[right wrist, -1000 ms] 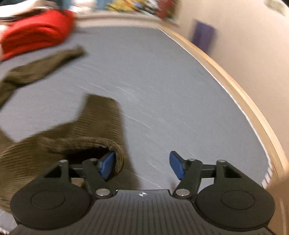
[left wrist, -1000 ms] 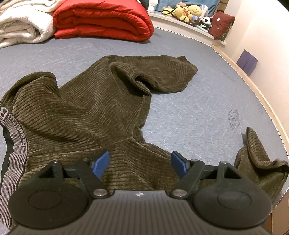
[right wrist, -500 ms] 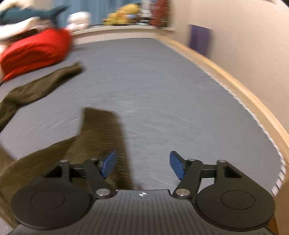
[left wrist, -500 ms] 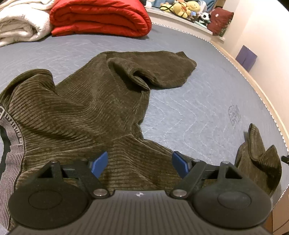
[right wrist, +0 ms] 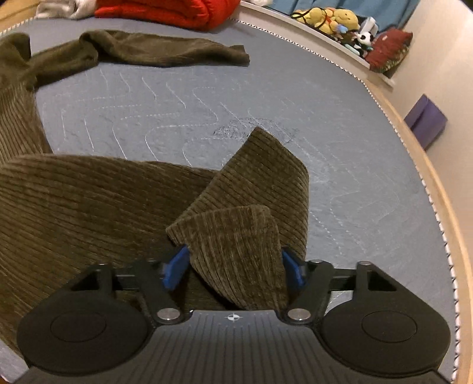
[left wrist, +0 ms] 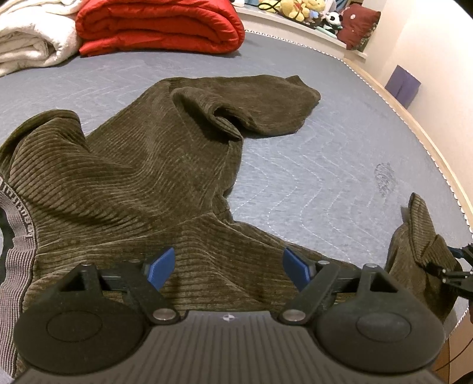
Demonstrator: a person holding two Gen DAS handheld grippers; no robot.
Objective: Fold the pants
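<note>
Where a moment ago its pads framed bare mattress, the right gripper (right wrist: 233,265) now closes around the cuff (right wrist: 233,236), lower centre of frame. Left gripper (left wrist: 227,267) hangs wide, holding nothing, above the pants (left wrist: 133,177) sprawled mid-frame on the mattress (left wrist: 310,165). Leg fold can begin.

Grey quilted mattress (left wrist: 310,177), folded red duvet (left wrist: 159,26), cream wall (left wrist: 437,59), shelf of plush toys (right wrist: 334,20).
</note>
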